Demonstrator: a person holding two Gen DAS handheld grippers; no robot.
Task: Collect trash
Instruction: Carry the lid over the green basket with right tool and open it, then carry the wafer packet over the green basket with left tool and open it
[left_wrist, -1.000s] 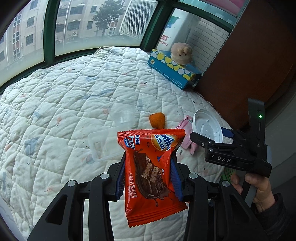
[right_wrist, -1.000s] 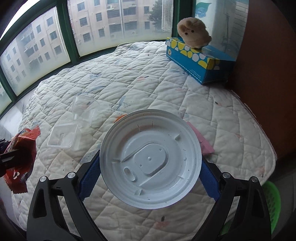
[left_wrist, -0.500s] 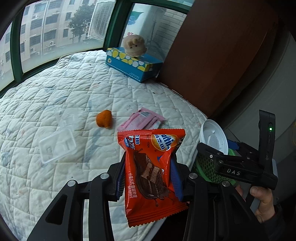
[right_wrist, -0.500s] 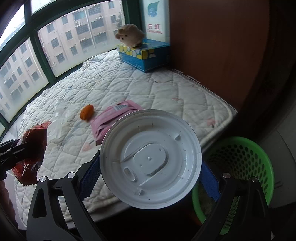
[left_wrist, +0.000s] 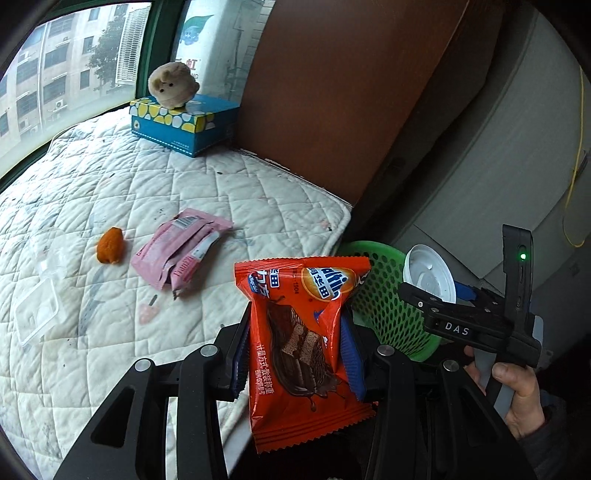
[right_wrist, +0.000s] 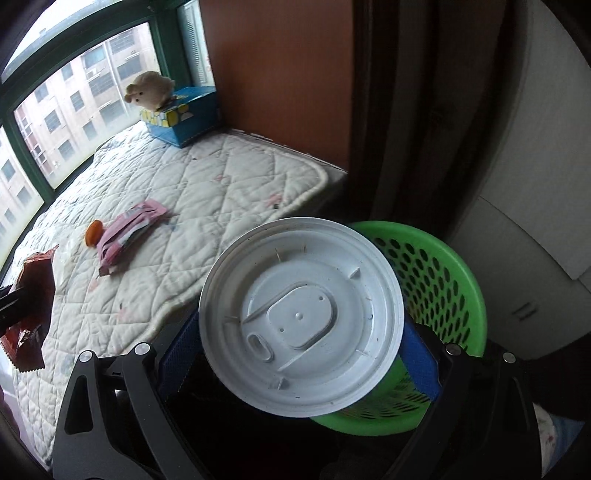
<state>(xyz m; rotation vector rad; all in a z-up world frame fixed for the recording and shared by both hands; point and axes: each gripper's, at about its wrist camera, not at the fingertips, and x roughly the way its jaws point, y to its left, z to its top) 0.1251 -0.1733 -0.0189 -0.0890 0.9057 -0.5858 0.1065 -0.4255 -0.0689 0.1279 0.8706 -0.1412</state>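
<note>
My left gripper (left_wrist: 295, 350) is shut on a red snack wrapper (left_wrist: 299, 332), held upright off the mattress's near right corner. My right gripper (right_wrist: 301, 339) is shut on a white plastic cup lid (right_wrist: 301, 321), held in front of a green mesh basket (right_wrist: 439, 280). In the left wrist view the basket (left_wrist: 384, 306) stands on the floor beyond the wrapper, with the lid (left_wrist: 428, 273) to its right. A pink wrapper (left_wrist: 181, 251), an orange lump (left_wrist: 110, 245) and clear plastic containers (left_wrist: 35, 317) lie on the mattress (left_wrist: 110, 177).
A blue tissue box (left_wrist: 184, 123) with a plush toy (left_wrist: 171, 86) on it stands at the mattress's far corner by the window. A brown panel (left_wrist: 332, 92) rises along the mattress's right side. A white cabinet (right_wrist: 535, 184) stands behind the basket.
Both grippers have swung right with their loads, from over the mattress to its right edge. The green basket has come into view and grown closer.
</note>
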